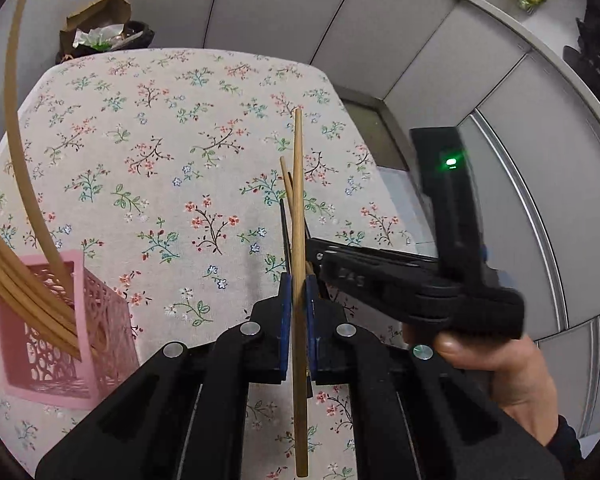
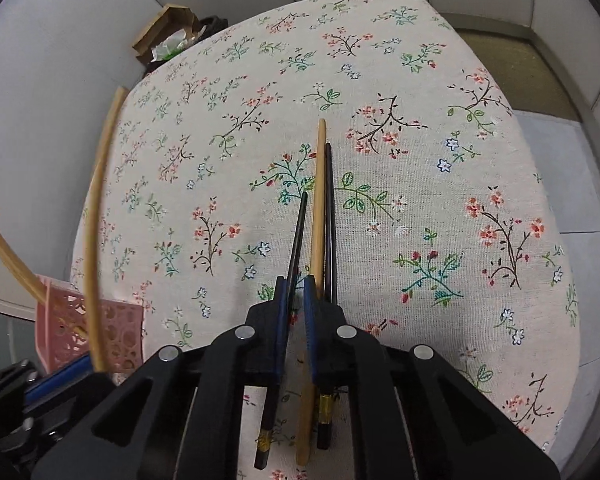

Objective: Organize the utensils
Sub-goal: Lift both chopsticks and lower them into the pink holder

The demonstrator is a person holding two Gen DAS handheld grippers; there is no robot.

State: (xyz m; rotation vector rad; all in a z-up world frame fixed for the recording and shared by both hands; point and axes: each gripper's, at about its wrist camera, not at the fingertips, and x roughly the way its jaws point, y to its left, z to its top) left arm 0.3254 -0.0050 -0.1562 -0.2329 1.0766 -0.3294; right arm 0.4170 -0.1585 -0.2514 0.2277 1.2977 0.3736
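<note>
My left gripper (image 1: 296, 292) is shut on a wooden chopstick (image 1: 299, 240) and holds it upright above the floral tablecloth (image 1: 160, 140). My right gripper (image 2: 297, 292) is narrowly shut on a black chopstick (image 2: 296, 236); a wooden chopstick (image 2: 319, 200) and a second black chopstick (image 2: 330, 216) lie beside and under its right finger on the cloth (image 2: 420, 160). In the left wrist view the right gripper (image 1: 380, 280) reaches in from the right, close to my left fingertips. A pink perforated basket (image 1: 96, 320) at the left holds several wooden chopsticks (image 1: 20, 272); it also shows in the right wrist view (image 2: 116, 328).
A brown paper bag with rubbish (image 1: 96, 24) stands beyond the table's far edge. Grey partition walls (image 1: 420, 40) surround the table. The table's right edge drops to the floor (image 2: 560, 152).
</note>
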